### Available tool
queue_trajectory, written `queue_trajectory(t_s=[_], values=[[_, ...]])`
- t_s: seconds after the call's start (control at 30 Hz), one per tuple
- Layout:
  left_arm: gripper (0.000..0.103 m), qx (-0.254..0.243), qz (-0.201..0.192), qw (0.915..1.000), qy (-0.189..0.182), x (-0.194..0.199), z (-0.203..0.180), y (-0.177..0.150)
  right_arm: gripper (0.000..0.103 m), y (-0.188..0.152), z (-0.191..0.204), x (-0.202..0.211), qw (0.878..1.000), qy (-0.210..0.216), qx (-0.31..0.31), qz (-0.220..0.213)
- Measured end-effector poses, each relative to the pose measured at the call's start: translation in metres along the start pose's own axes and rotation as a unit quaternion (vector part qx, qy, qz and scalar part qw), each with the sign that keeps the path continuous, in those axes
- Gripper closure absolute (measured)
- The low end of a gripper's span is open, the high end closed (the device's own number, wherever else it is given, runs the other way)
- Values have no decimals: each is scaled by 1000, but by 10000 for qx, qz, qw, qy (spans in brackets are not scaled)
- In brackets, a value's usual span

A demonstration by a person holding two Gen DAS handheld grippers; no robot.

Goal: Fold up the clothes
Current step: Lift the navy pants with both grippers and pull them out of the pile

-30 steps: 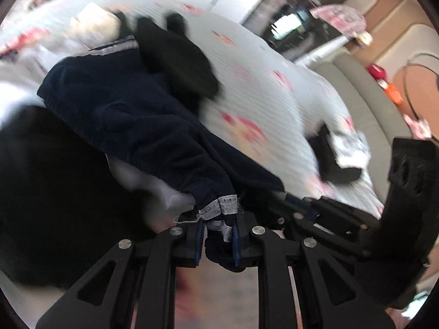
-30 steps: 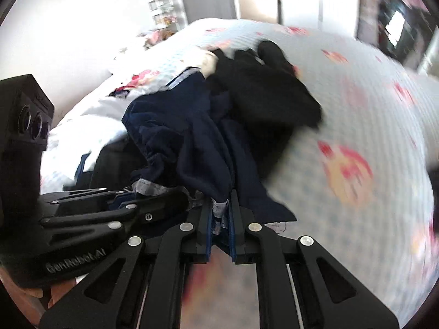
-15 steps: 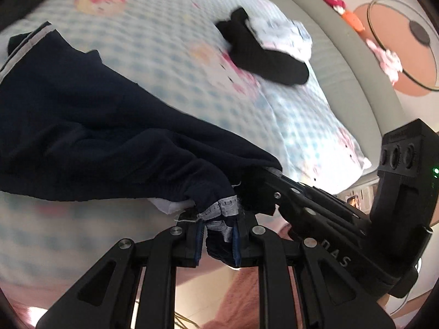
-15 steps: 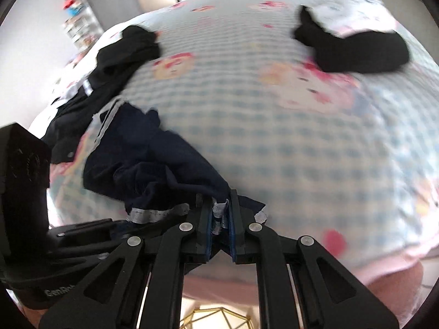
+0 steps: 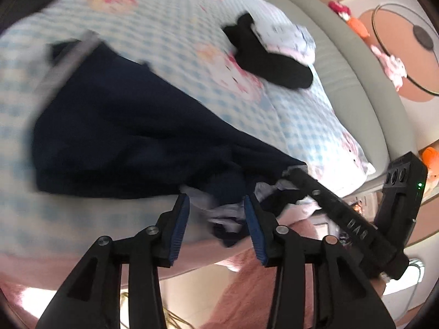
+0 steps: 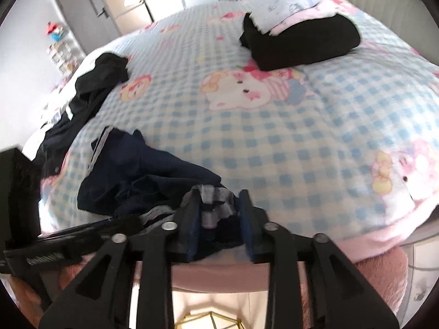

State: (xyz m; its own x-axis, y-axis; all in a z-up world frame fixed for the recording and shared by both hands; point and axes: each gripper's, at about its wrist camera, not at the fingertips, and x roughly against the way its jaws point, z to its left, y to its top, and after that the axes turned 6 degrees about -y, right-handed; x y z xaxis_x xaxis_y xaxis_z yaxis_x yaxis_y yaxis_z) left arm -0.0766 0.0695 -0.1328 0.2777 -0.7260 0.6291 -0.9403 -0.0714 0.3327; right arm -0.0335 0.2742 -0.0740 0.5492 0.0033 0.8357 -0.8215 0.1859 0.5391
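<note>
Both claws spread wide at the bed's near edge!
Left gripper (image 5: 216,213) and right gripper (image 6: 216,213) stand apart, gripping nothing; the navy garment (image 5: 131,142) lies rumpled on the checked blanket (image 6: 288,142), its grey cuffs (image 6: 216,200) between the fingers, folded clothes (image 6: 299,41) well beyond.

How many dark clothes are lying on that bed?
3: navy garment at the near edge by the grippers, black heap far left, folded black one far right under light clothes. More may be hidden.
</note>
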Motion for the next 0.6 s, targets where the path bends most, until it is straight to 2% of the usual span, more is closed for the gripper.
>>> queue_trajectory(t_s=[0.07, 0.17, 0.23, 0.3, 0.4, 0.43, 0.47, 0.53, 0.6], values=[[57, -4, -235, 9997, 36, 22, 14, -6, 70, -4, 5, 9, 9998, 16, -19, -189], [56, 59, -543, 9970, 545, 43, 38, -12, 60, -8, 12, 19, 9992, 16, 47, -395], [56, 17, -555, 9910, 1218, 46, 52, -14, 58, -13, 19, 15, 9993, 244, 238, -144], [56, -14, -583, 9866, 1525, 47, 61, -14, 58, -24, 31, 9, 9968, 624, 450, 213], [56, -317, -446, 9793, 1949, 37, 62, -7, 59, -47, 55, -8, 9898, 817, 932, 699], [56, -422, -375, 9758, 2112, 34, 63, -5, 59, -56, 63, -16, 9877, 736, 1095, 839], [56, -557, -125, 9684, 2429, 26, 65, -3, 59, -61, 68, -24, 9867, 615, 1179, 936], [56, -697, 77, 9625, 2619, 14, 63, 3, 59, -68, 73, -38, 9853, 434, 1248, 1087], [56, -787, -136, 9618, 2620, 18, 57, 8, 59, -73, 78, -49, 9840, 269, 1316, 1173]])
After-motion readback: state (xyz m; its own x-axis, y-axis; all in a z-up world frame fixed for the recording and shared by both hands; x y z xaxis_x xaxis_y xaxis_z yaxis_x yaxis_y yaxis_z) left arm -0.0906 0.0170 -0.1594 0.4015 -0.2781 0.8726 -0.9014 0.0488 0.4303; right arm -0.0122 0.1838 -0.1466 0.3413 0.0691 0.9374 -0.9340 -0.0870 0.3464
